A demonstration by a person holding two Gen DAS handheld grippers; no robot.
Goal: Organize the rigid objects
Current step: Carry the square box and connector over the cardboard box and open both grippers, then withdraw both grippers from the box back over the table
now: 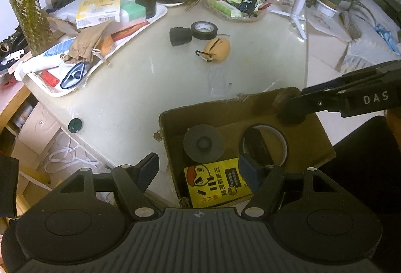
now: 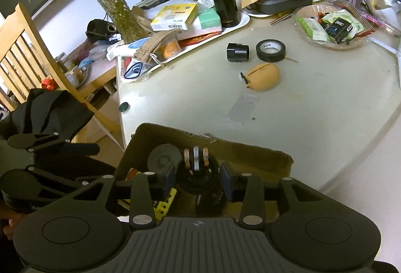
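Cardboard first: the open cardboard box (image 1: 253, 107) sits at the near edge of the desk (image 1: 140, 87), right under both tools. It looks floppy with torn rims, so I'd push it by a wall rather than lift it by one.

Still out on the desk, well ahead of the tools: a black tape roll (image 2: 270, 50), stiff and light, probably easiest pinched across the ring wall. Just beside it is a short black tube piece (image 2: 237, 52), hard and smooth, so it may roll; grab across the body. Nearer is a tan egg-shaped case (image 2: 263, 76) with a small clip; rounded and probably slippery, so take it at the widest part.

In the box: a grey disc (image 1: 203, 145) and a yellow sticker card (image 1: 215, 181).

The right tool (image 2: 198, 176) has its pads spread apart around a dark round holder with small rings (image 2: 196, 160), not pressing it as far as I can tell. The left tool (image 1: 198, 168) is spread wide over the box's left wall, holding nothing.
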